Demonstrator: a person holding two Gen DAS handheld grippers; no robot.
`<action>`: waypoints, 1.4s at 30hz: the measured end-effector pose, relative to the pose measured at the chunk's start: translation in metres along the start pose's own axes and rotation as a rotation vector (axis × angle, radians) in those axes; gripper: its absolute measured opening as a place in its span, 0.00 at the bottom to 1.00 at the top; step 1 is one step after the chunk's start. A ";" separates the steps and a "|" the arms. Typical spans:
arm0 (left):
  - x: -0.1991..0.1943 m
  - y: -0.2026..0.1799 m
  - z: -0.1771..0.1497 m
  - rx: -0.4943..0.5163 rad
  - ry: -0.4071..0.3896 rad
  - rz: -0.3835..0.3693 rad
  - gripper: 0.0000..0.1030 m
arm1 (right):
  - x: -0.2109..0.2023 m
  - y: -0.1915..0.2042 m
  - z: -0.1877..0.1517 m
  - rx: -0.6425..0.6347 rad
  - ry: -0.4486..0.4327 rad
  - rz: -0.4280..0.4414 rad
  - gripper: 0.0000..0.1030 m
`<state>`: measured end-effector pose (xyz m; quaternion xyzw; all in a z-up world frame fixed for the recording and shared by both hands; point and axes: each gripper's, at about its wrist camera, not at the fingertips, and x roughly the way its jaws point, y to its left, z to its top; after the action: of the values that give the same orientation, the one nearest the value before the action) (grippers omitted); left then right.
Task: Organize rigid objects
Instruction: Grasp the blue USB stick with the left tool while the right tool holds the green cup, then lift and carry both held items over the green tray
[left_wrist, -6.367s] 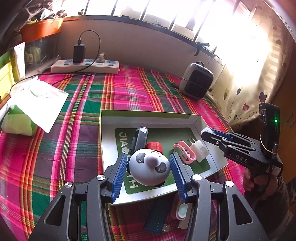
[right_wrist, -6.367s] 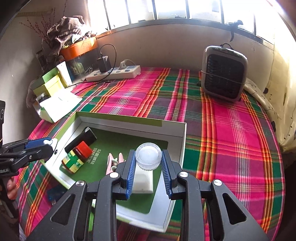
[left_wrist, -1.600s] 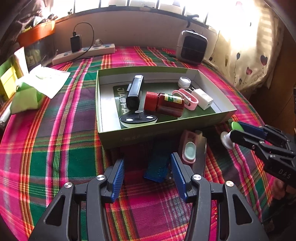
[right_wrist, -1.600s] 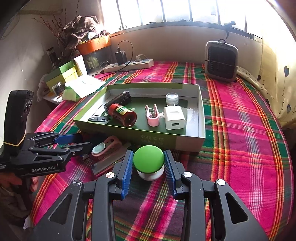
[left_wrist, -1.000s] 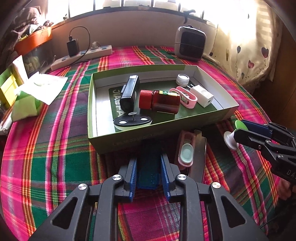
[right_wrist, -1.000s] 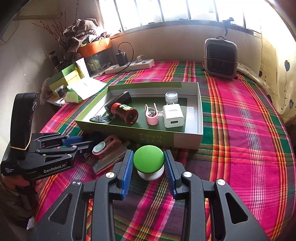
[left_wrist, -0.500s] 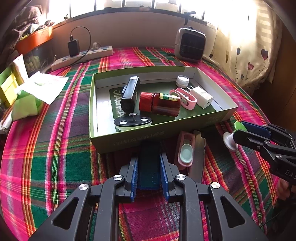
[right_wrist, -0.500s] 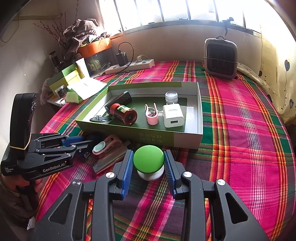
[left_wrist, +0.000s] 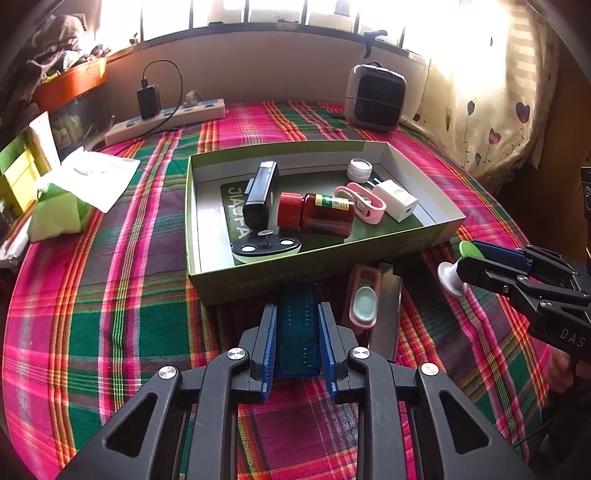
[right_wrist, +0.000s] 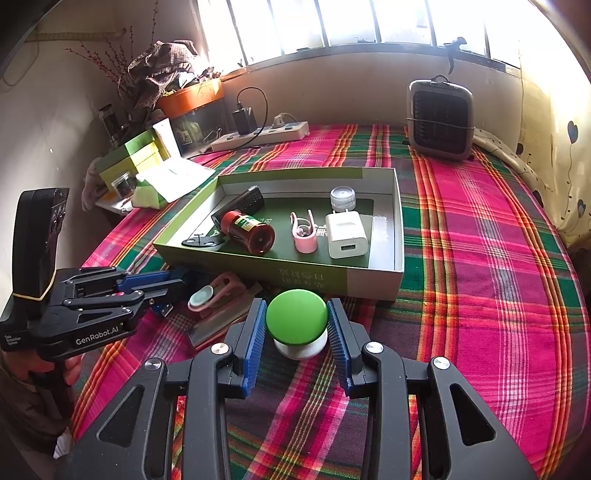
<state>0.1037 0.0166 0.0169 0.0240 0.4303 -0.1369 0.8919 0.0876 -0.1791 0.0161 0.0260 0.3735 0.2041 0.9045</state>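
Note:
My left gripper (left_wrist: 297, 306) is shut on a flat blue device (left_wrist: 297, 325) just in front of the green box (left_wrist: 207, 273). My right gripper (right_wrist: 296, 325) is shut on a green-topped white knob (right_wrist: 297, 319) near the box's front wall (right_wrist: 332, 280). Inside the box lie a black device (left_wrist: 260, 194), a red-capped brown bottle (left_wrist: 317, 216), a pink clip (left_wrist: 360, 203), a white charger (left_wrist: 395, 201), a small clear jar (left_wrist: 359, 169) and a flat black-and-white piece (left_wrist: 266, 249). A pink case (left_wrist: 364, 302) rests on a grey slab (left_wrist: 386, 314) between the grippers.
The plaid cloth (right_wrist: 480, 258) covers the table. A heater (right_wrist: 439, 120) and a power strip (right_wrist: 258, 138) stand at the back. A tissue pack (left_wrist: 59, 206) and green boxes (right_wrist: 136, 155) sit on the left. A curtain (left_wrist: 491, 110) hangs at the right.
Both grippers earlier held a panda ball and the clear jar over the box. The left one then stood open over the blue device and shut on it. The right one kept its hold on the knob.

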 end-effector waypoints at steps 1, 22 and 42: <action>-0.001 0.000 0.000 0.000 -0.003 -0.001 0.20 | 0.000 0.000 0.001 0.000 -0.002 0.001 0.34; -0.021 0.004 0.033 -0.013 -0.072 -0.046 0.20 | -0.005 -0.006 0.029 0.017 -0.039 0.017 0.34; 0.011 0.023 0.056 -0.042 -0.056 -0.034 0.20 | 0.063 -0.019 0.087 0.036 0.006 0.060 0.34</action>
<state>0.1592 0.0270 0.0416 -0.0059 0.4084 -0.1437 0.9014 0.1940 -0.1627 0.0328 0.0527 0.3790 0.2244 0.8962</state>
